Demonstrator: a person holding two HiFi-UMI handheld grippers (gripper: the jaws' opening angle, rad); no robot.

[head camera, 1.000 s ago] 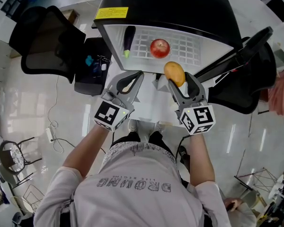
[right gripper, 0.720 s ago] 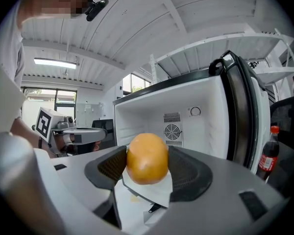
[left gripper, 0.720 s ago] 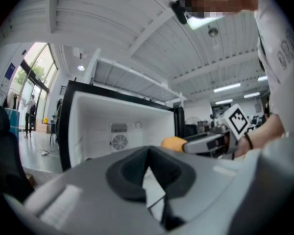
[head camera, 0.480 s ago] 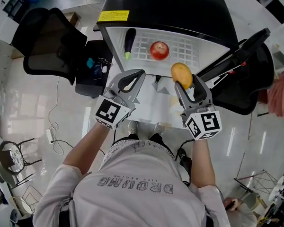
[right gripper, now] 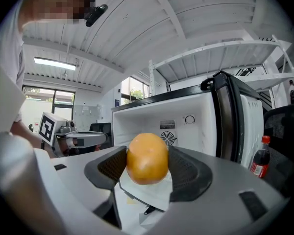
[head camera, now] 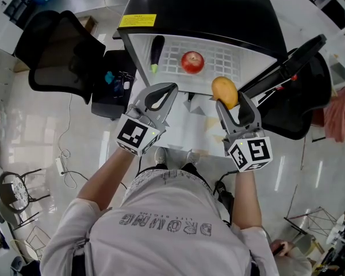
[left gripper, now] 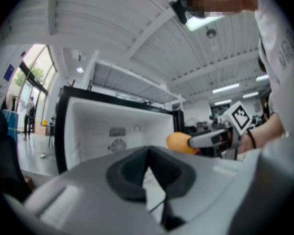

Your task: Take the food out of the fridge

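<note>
A black fridge (head camera: 218, 10) stands open in front of me, its white wire shelf (head camera: 218, 59) showing in the head view. On the shelf lie a red apple (head camera: 192, 62) and a dark eggplant (head camera: 156, 50). My right gripper (head camera: 227, 95) is shut on a yellow-orange fruit (head camera: 225, 91) just outside the fridge's front edge; in the right gripper view the fruit (right gripper: 147, 158) sits squeezed between both pads. My left gripper (head camera: 165, 91) is level with it to the left, shut and empty. The left gripper view also shows the fruit (left gripper: 179, 142) at the right.
The fridge door (head camera: 284, 62) hangs open at the right, with a cola bottle (right gripper: 257, 163) in its rack. Black office chairs stand at the left (head camera: 57, 50) and right (head camera: 313, 96). A dark box of small items (head camera: 112, 82) sits on the floor at the left.
My right gripper has carried the fruit to the right and a little away from the shelf. The left gripper has hardly moved.
</note>
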